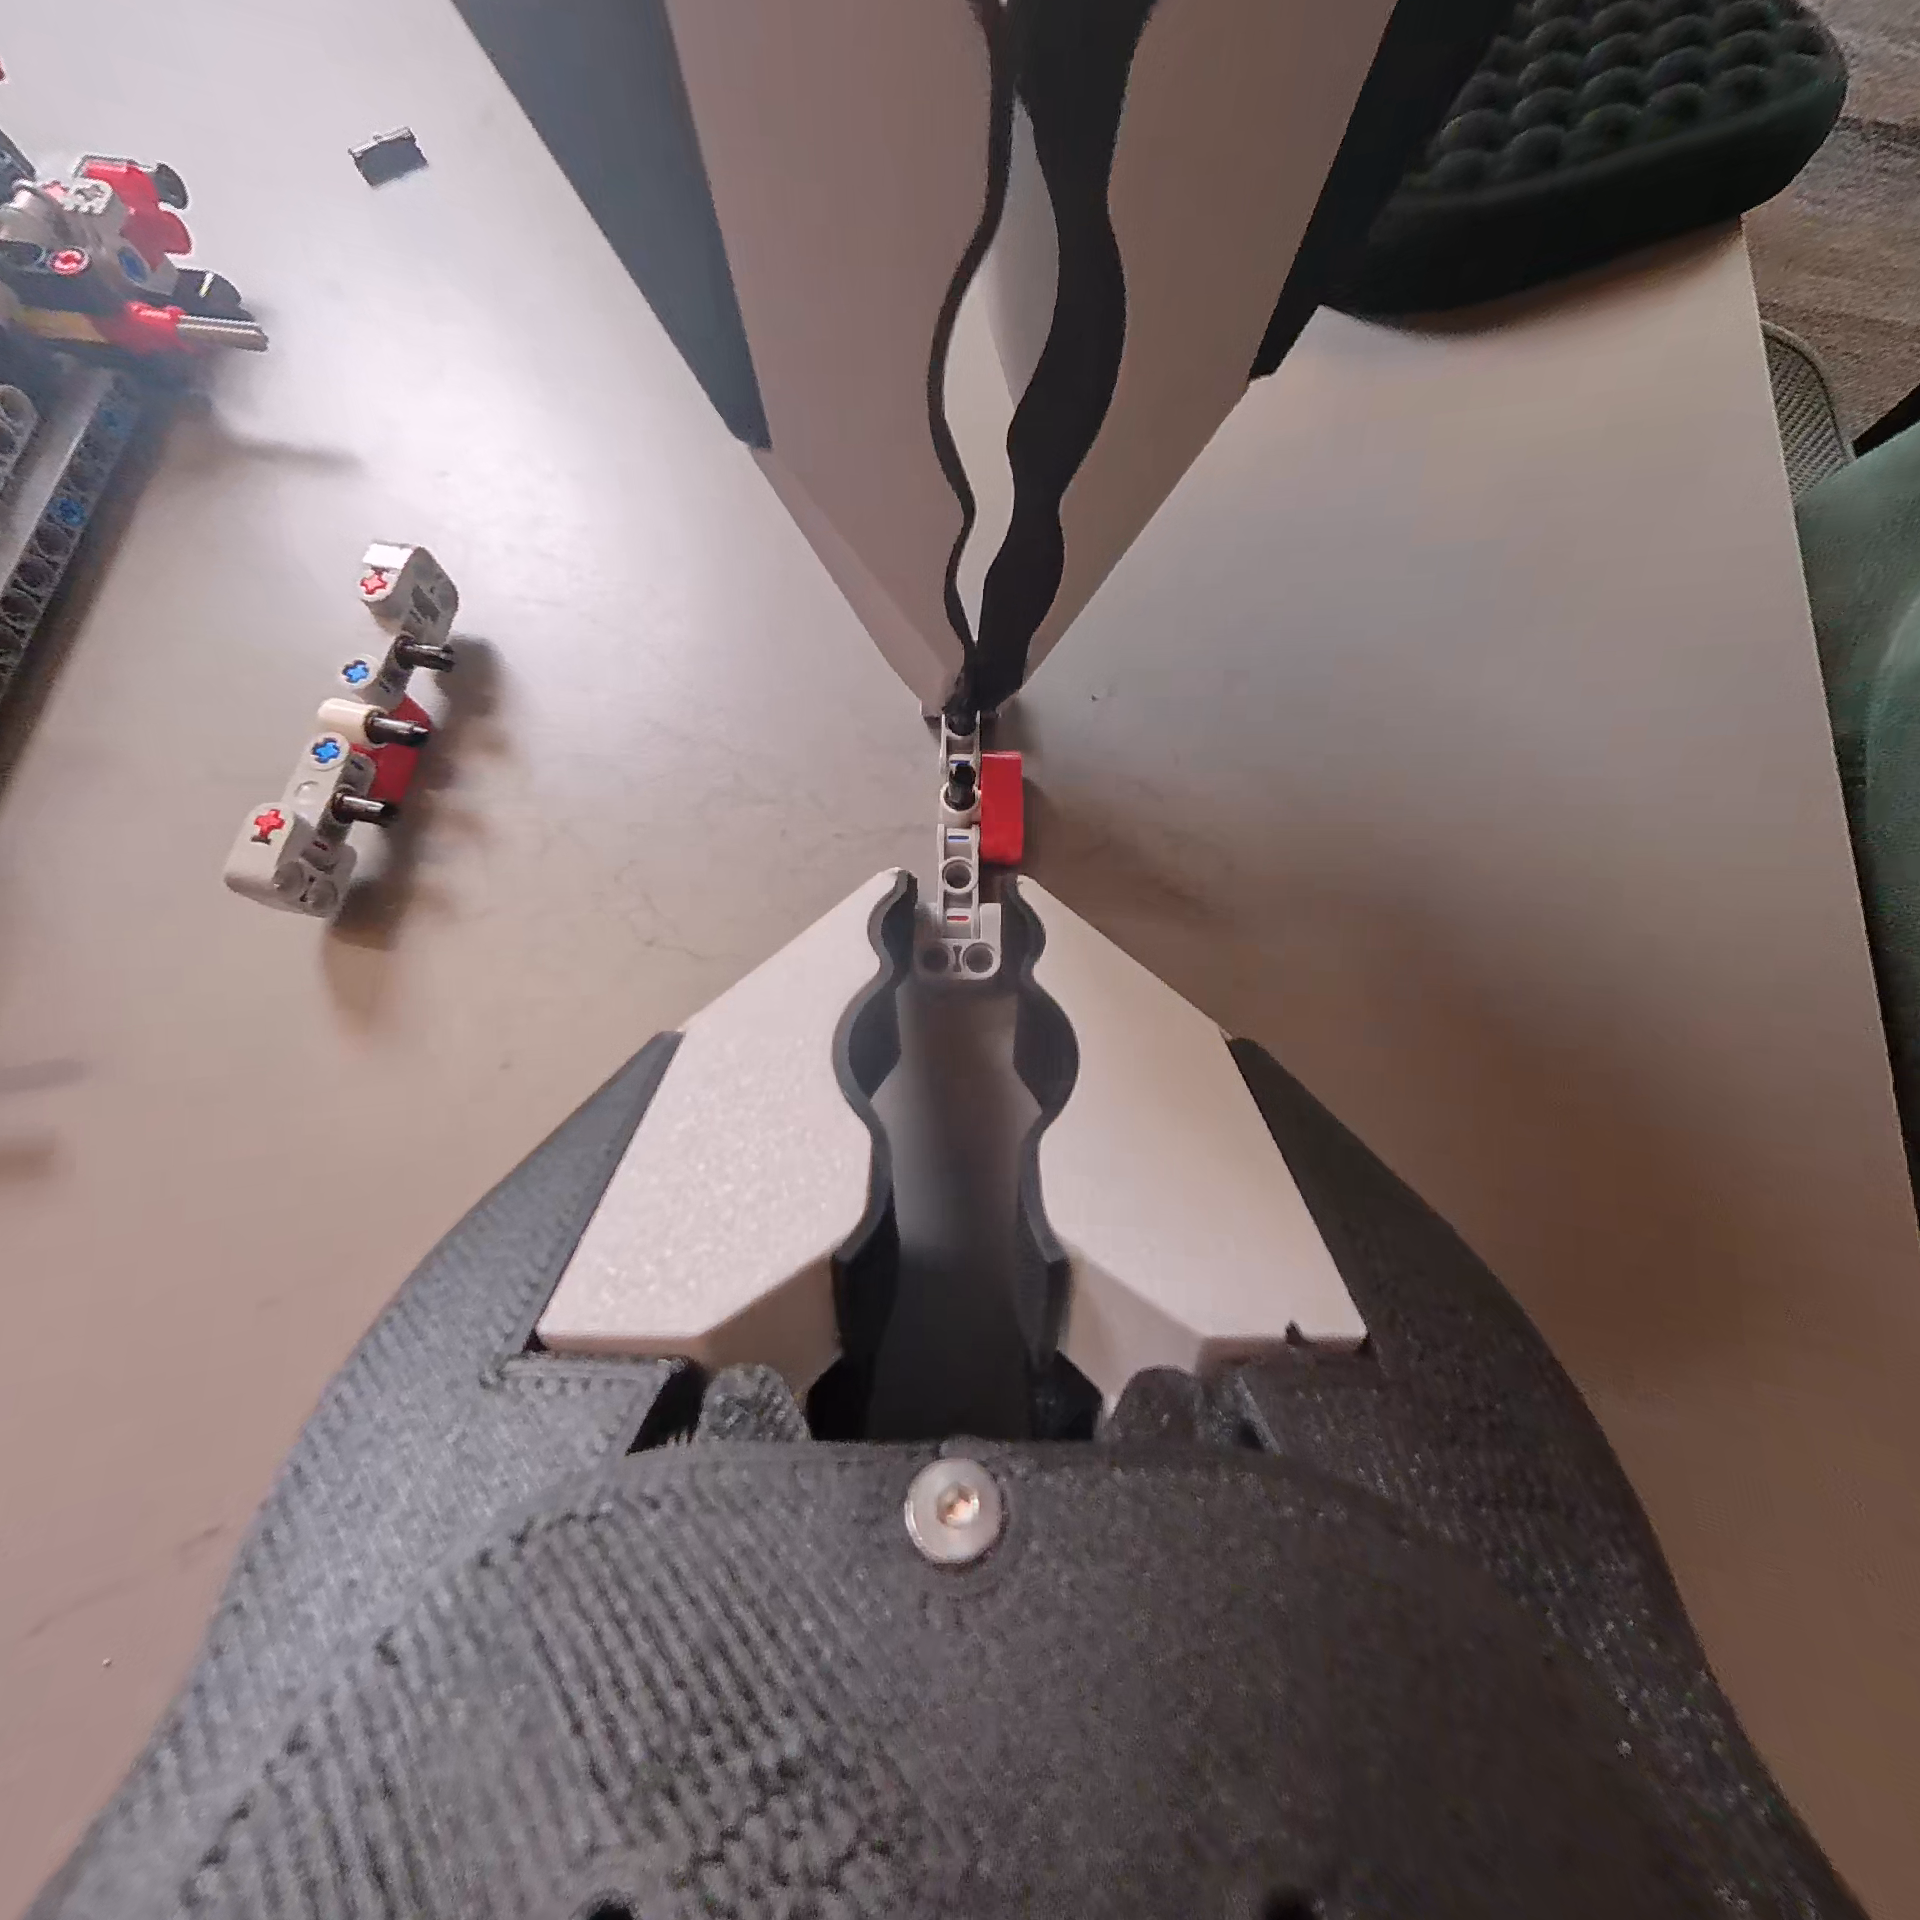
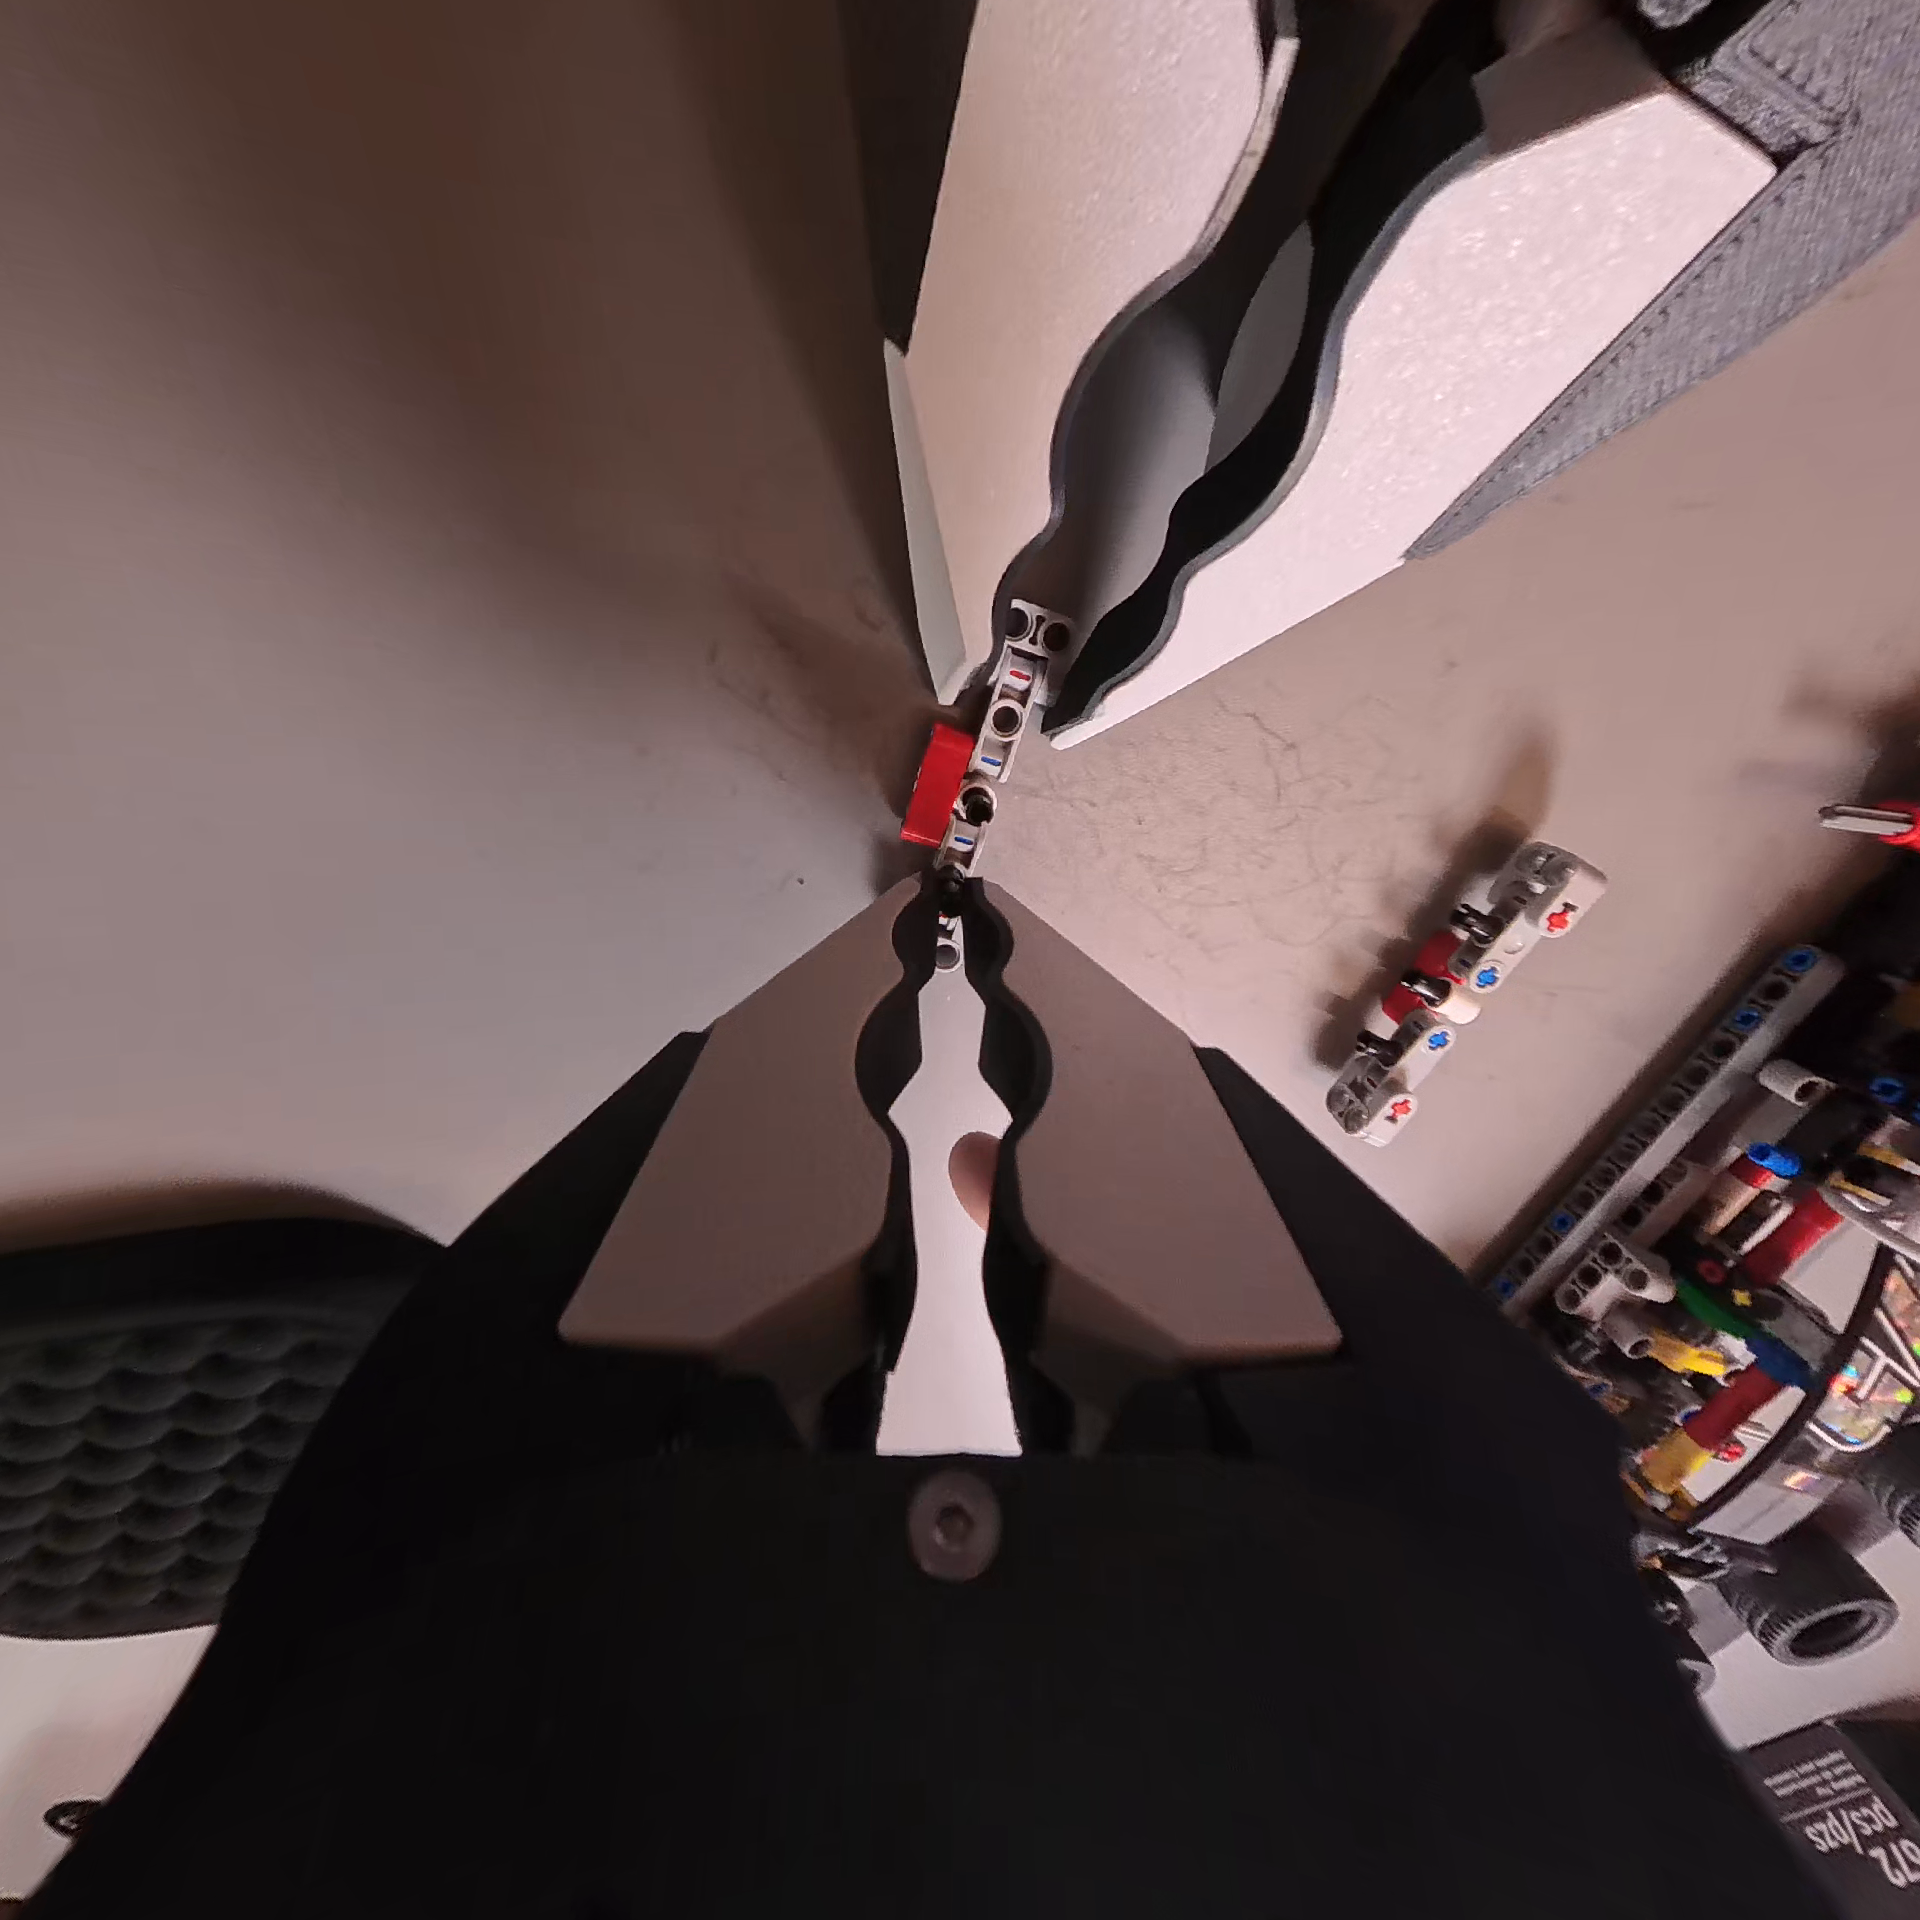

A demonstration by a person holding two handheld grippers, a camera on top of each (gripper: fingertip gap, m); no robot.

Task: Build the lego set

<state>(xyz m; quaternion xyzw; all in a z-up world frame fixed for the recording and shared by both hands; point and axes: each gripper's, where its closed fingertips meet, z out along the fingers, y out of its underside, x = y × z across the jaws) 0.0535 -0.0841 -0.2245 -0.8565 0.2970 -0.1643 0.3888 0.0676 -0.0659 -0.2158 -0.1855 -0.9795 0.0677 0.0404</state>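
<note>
A small grey lego beam assembly (image 1: 961,831) with a red piece (image 1: 1004,808) on its side is held between both grippers above the table. My left gripper (image 1: 961,940) is shut on its near end. My right gripper (image 2: 948,925) is shut on the opposite end (image 2: 948,951); the assembly (image 2: 987,748) runs up from it to the left gripper's fingers (image 2: 1195,582). The right gripper also shows at the top of the left wrist view (image 1: 966,696). A second, similar grey and red assembly (image 1: 343,727) with black pins lies on the table, also in the right wrist view (image 2: 1455,997).
The larger lego model (image 1: 94,260) sits at the table's left edge, with long grey beams (image 1: 52,499); it fills the lower right of the right wrist view (image 2: 1766,1299). A small dark piece (image 1: 387,154) lies far back. A black chair seat (image 1: 1610,156) sits beyond the table. The tips of both grippers are at nearly the same place. The larger lego model (image 1: 94,260) is about 20 cm from both grippers' fingertips.
</note>
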